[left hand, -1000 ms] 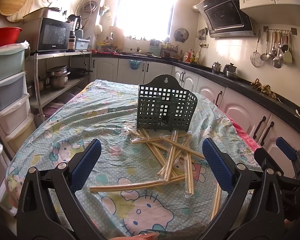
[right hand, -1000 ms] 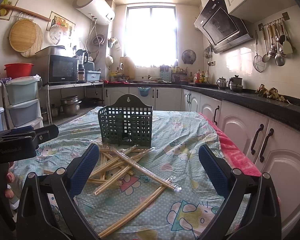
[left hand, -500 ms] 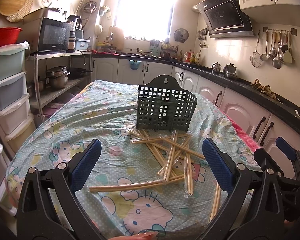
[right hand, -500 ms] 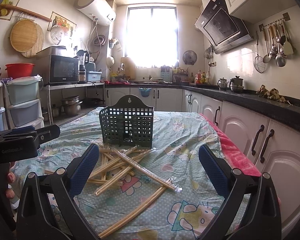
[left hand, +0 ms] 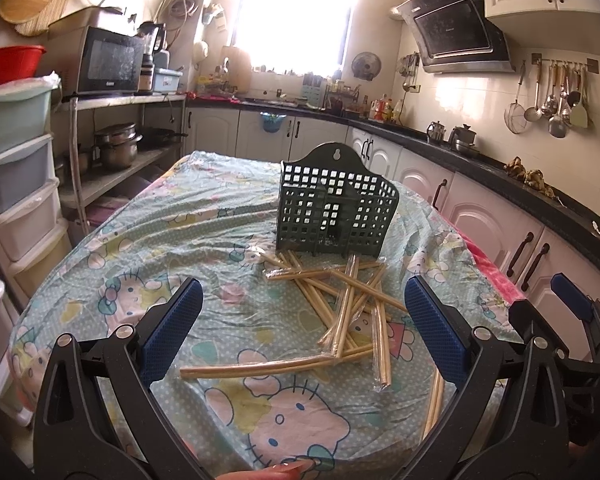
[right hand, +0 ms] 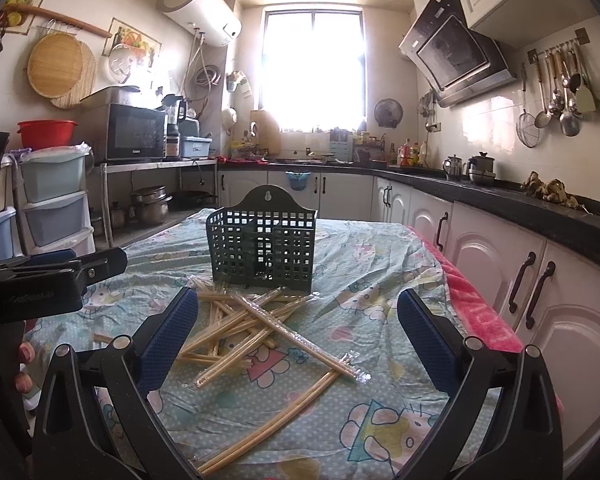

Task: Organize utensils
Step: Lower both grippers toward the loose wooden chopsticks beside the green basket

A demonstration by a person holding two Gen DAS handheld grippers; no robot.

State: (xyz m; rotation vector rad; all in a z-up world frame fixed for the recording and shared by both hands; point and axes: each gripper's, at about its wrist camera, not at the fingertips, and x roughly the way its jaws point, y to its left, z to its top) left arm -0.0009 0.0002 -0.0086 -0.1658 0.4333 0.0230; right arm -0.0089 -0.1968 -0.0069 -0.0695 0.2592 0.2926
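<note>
Wrapped chopsticks [left hand: 350, 304] lie criss-crossed in a loose pile mid-table, just in front of the dark green slotted utensil holder [left hand: 334, 210], which stands upright; the nearest sticks touch or nearly touch its base. One long pair [left hand: 276, 367] lies apart toward the near edge, another pair [right hand: 272, 420] runs toward the near right edge. Patterned tablecloth [left hand: 148, 248] is bare to the left and behind the holder; the table's right edge sits close to the white cabinets [right hand: 500, 264], narrow gap. Left gripper [left hand: 302, 330] is wide open, holding nothing, short of the pile, which lies between its blue pads and slightly right. Right gripper [right hand: 298, 338] is also wide open, empty, with the pile between and ahead of its fingers. Versus a second ago, nothing on the table has shifted; both grippers barely moved.
</note>
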